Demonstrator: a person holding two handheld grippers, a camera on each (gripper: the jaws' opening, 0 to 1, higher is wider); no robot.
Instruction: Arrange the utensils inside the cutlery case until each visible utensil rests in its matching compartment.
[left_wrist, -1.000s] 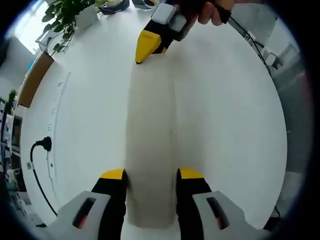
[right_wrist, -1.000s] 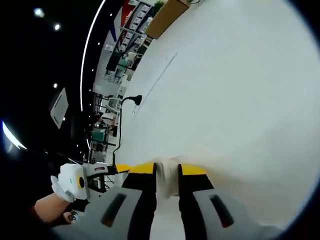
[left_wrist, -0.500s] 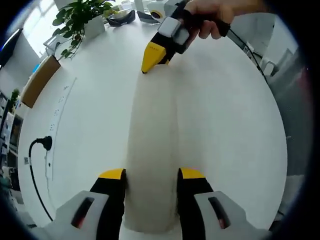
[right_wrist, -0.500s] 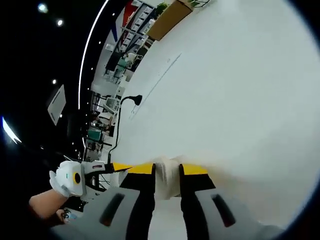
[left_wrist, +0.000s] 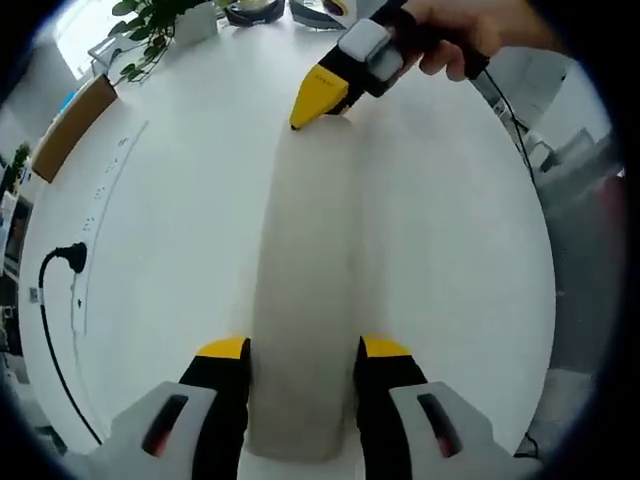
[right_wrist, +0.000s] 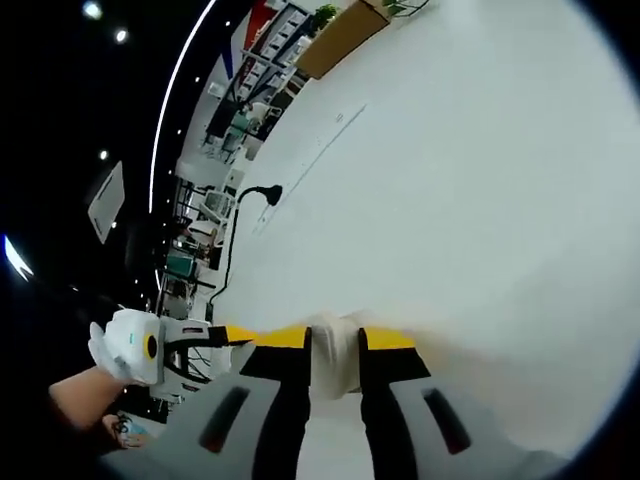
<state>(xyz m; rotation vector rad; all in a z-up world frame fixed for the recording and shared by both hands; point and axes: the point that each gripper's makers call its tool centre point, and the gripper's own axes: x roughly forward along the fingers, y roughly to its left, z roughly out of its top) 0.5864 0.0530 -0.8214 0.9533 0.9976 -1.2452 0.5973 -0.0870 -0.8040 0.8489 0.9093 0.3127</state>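
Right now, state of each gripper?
Left gripper: shut on one end of the long white case.
Right gripper: shut on its other end.

Long pale off-white cutlery case (left_wrist: 303, 300), closed, lying flat on white table (left_wrist: 450, 260), lengthwise away.

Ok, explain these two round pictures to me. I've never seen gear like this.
A person holds a pair of tongs in each hand, and a camera rides on each. The left gripper view looks along the left tongs, whose jaws clamp one end of a long pale case lying on a white table. At its far end, the right tongs, held by a hand, pinch the other end. The right gripper view looks along the right tongs, shut on that end. A plant, a box and a black cable sit on the table.
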